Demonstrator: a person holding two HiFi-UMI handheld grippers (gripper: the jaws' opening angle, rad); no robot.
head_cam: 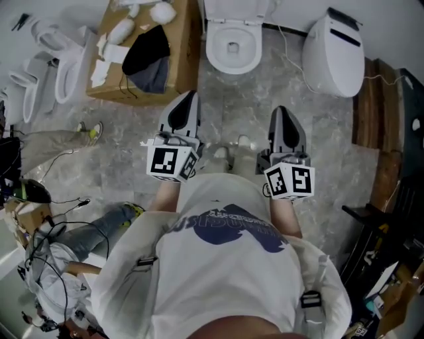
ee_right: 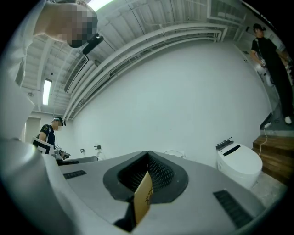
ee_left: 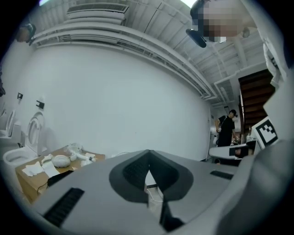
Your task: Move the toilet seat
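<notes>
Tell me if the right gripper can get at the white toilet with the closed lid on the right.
Probably, yes: only bare floor lies between the right gripper and that toilet, though it hangs short of it and its jaws are shut.

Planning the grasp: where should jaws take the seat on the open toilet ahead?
Front rim of the seat, approached from the person's side, I'd judge: the lid stands raised at the back, so the hinge is there, and the front arc lies free.

Bright, even overhead light; fisheye-warped edges with dark corners; soft shadows.
</notes>
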